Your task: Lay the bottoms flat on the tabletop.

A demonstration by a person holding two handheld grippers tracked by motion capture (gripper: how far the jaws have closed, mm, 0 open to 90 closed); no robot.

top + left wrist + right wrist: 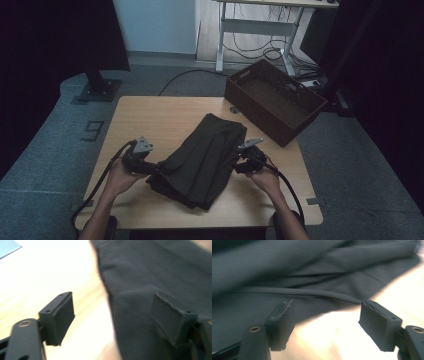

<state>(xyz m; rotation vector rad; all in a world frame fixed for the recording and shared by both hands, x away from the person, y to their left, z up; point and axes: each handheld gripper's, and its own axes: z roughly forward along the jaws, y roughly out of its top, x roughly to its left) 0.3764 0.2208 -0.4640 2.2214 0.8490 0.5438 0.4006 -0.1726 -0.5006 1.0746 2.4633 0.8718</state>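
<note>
Both grippers, left gripper [150,166] and right gripper [239,163], stood spread and empty at nine and three o'clock of the folded dark garment [202,155] mid-table [150,112]; regrip thick folded edges squarely; lift together toward the basket [272,100].

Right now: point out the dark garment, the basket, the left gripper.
dark garment [205,155], high view, middle of the folded cloth.
basket [250,102], high view, near side wall.
left gripper [113,317], left gripper view, gap between open jaws.
</note>
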